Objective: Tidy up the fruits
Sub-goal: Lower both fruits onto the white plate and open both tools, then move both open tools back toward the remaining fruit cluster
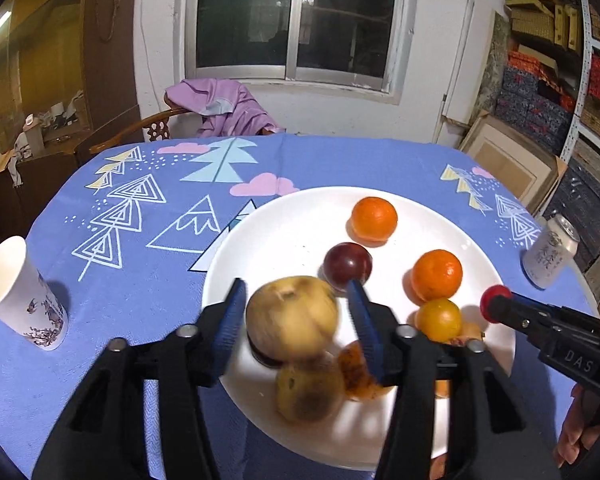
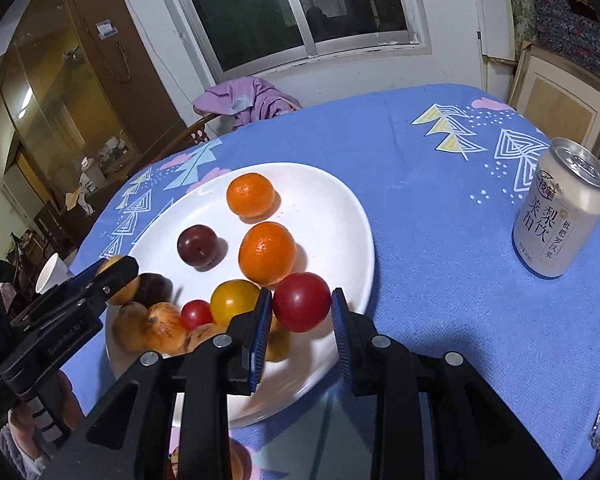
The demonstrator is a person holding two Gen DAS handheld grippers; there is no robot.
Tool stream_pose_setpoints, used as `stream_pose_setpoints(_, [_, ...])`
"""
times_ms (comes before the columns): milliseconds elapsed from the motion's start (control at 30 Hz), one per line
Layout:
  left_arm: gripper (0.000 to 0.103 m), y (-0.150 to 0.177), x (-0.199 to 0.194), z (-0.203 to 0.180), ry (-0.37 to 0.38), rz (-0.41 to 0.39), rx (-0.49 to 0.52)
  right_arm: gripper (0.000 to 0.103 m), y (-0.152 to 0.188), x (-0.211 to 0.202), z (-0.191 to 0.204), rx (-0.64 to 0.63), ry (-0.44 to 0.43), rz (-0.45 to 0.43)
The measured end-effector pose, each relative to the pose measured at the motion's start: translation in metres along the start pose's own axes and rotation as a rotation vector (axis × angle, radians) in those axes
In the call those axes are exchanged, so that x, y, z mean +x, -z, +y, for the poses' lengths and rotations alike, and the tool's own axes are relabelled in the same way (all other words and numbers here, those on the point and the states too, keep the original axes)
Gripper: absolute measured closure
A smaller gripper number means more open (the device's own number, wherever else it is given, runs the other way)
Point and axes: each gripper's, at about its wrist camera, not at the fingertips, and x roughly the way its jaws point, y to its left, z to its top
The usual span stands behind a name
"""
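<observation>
A white plate (image 1: 284,232) (image 2: 332,208) on the blue tablecloth holds two oranges (image 1: 374,218) (image 2: 251,195), a dark plum (image 1: 347,265) (image 2: 197,246), a yellow tomato (image 1: 438,318) (image 2: 234,300) and brownish fruits (image 2: 164,328). My left gripper (image 1: 298,286) stands open over the plate's near side. A blurred yellow-brown fruit (image 1: 292,316) sits between its blue pads with a gap on each side. My right gripper (image 2: 301,293) is open around a red tomato (image 2: 302,302) (image 1: 496,296) at the plate's near right rim, with narrow gaps beside it.
A paper cup (image 1: 20,292) stands at the table's left edge. At the right is a drink can (image 1: 552,256) (image 2: 562,216). Behind the table is a chair with a purple garment (image 1: 224,108) (image 2: 248,100). Stacked boxes (image 1: 540,92) line the right wall.
</observation>
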Motion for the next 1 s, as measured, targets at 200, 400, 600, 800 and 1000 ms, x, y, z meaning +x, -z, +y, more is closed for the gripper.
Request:
stream_pose_setpoints(200, [0.026, -0.001, -0.01, 0.001, 0.012, -0.037, 0.023, 0.06, 0.001, -0.005, 0.007, -0.012, -0.002, -0.021])
stream_pose_setpoints(400, [0.022, -0.006, -0.044, 0.007, 0.013, -0.077, 0.0, 0.052, 0.006, -0.049, 0.028, -0.027, -0.086, -0.074])
stream_pose_setpoints(600, [0.008, 0.025, -0.11, 0.021, -0.018, -0.13, 0.01, 0.039, 0.038, -0.114, 0.046, -0.058, -0.186, -0.14])
stream_pose_setpoints(800, [0.004, 0.105, -0.149, 0.03, -0.123, -0.12, 0.07, 0.019, 0.105, -0.145, 0.044, -0.116, -0.118, -0.181])
stream_pose_setpoints(1000, [0.004, 0.128, -0.134, 0.028, -0.228, -0.081, 0.15, 0.013, 0.148, -0.152, 0.027, -0.102, -0.07, -0.176])
